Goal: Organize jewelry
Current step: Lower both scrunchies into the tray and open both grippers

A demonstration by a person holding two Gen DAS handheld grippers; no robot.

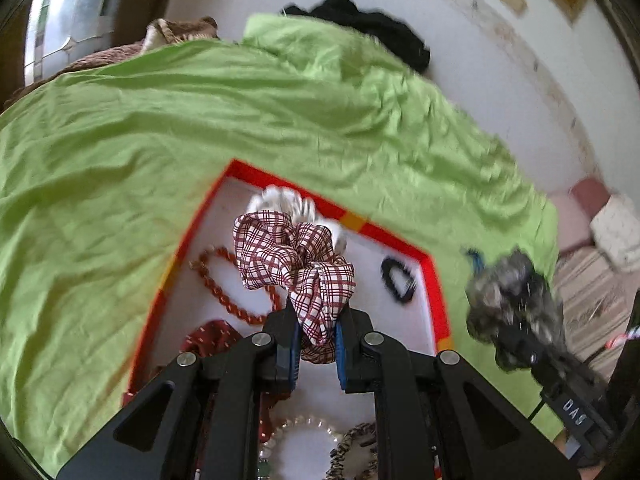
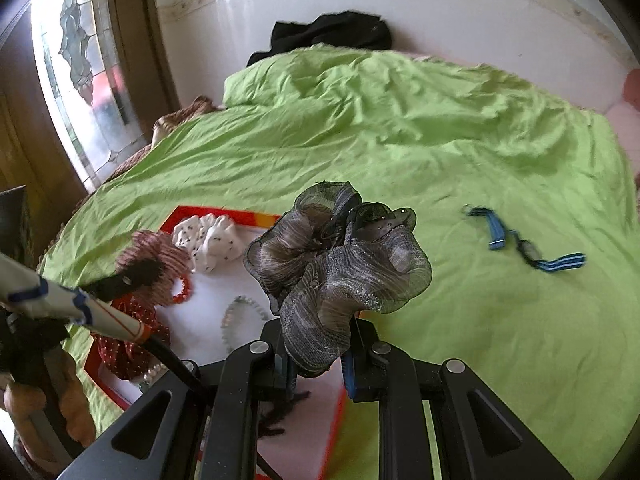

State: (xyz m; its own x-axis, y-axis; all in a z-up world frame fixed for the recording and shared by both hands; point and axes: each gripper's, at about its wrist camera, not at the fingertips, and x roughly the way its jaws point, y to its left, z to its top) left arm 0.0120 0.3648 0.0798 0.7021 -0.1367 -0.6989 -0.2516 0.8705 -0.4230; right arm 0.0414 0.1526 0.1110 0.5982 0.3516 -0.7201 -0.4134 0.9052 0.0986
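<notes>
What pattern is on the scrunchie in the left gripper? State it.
Dark red and white plaid scrunchie, clearest in the left wrist view.

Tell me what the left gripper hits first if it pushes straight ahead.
Holding the plaid scrunchie, the left gripper would likely reach the white scrunchie by the tray's far rim; depth is unclear.

A green sheet [image 2: 420, 152] is spread over the bed, with a black garment [image 2: 332, 32] bunched at its far edge beside the white wall [image 2: 460, 16].
</notes>
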